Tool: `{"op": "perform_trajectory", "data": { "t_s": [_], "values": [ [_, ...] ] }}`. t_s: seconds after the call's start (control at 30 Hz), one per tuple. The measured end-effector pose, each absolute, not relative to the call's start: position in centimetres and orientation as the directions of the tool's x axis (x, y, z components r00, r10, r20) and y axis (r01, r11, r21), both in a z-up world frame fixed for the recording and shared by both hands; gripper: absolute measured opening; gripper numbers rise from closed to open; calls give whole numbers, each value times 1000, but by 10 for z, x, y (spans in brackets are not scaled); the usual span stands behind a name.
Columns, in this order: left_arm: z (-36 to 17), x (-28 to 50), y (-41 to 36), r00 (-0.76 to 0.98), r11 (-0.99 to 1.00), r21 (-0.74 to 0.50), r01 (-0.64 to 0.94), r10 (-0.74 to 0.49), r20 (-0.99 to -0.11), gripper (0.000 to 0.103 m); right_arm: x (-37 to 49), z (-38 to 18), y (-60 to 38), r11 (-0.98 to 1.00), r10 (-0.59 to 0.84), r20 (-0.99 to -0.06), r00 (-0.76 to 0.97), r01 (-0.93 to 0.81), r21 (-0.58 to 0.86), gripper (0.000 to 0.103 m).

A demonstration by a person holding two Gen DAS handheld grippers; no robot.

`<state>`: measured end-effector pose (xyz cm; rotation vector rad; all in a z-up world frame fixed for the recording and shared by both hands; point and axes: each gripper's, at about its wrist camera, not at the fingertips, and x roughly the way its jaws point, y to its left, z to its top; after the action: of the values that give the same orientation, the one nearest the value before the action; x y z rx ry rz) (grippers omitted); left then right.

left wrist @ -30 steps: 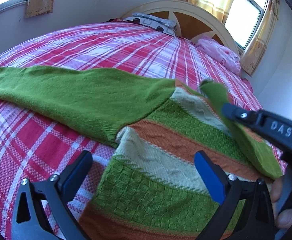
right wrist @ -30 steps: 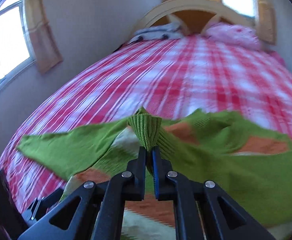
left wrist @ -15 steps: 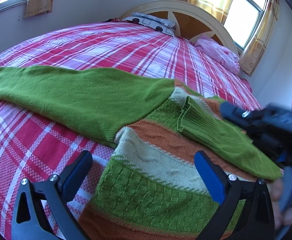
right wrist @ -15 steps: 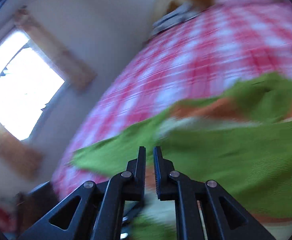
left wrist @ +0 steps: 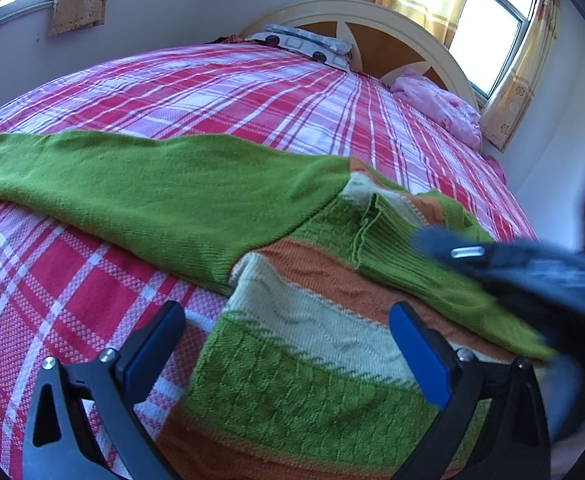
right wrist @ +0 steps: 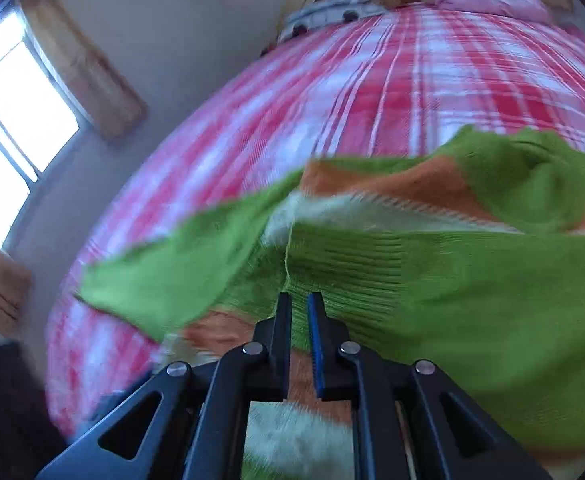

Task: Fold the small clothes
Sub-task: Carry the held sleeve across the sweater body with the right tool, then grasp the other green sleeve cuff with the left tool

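Observation:
A knit sweater [left wrist: 312,380] striped green, orange and cream lies on the bed. Its left sleeve [left wrist: 132,184] stretches out flat to the left. The right sleeve [left wrist: 412,268] is folded across the body, and its ribbed cuff [left wrist: 368,224] rests loose on the chest. My left gripper [left wrist: 288,340] is open, with its blue pads wide apart over the sweater's left side and lower stripes. My right gripper [right wrist: 298,300] is shut with nothing between its pads, just above the folded sleeve [right wrist: 432,288]. In the left wrist view it shows as a blurred black shape [left wrist: 532,268].
The red and white plaid bedsheet [left wrist: 252,92] covers the whole bed. A patterned pillow [left wrist: 304,40] and a pink bundle [left wrist: 440,100] lie by the curved headboard [left wrist: 372,32]. Curtained windows flank the bed, and a wall runs along its left side.
The right gripper let go of the cuff it held raised; the sleeve dropped flat across the sweater. That gripper sank and rolled. The left gripper stayed still.

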<state>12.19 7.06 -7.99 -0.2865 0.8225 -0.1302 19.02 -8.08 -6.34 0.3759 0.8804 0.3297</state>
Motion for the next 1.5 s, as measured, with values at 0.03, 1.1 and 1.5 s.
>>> {"op": "perform_trajectory", "data": {
  "t_s": [0.03,1.1,1.5],
  "values": [
    [-80,122,71,675,954,-299,4,-223,-703,103,176,-49,-94,885,417,-647,639,-122,450,10],
    [-35,118,254,694,902,-266,-339,49,-718,103,52,-73,-225,930,164,-659,734,107,352,98],
    [-81,173,391,612,690,-371,-621,132,-779,93,59,-78,-210,972,38,-737,675,145,183,98]
  ]
}}
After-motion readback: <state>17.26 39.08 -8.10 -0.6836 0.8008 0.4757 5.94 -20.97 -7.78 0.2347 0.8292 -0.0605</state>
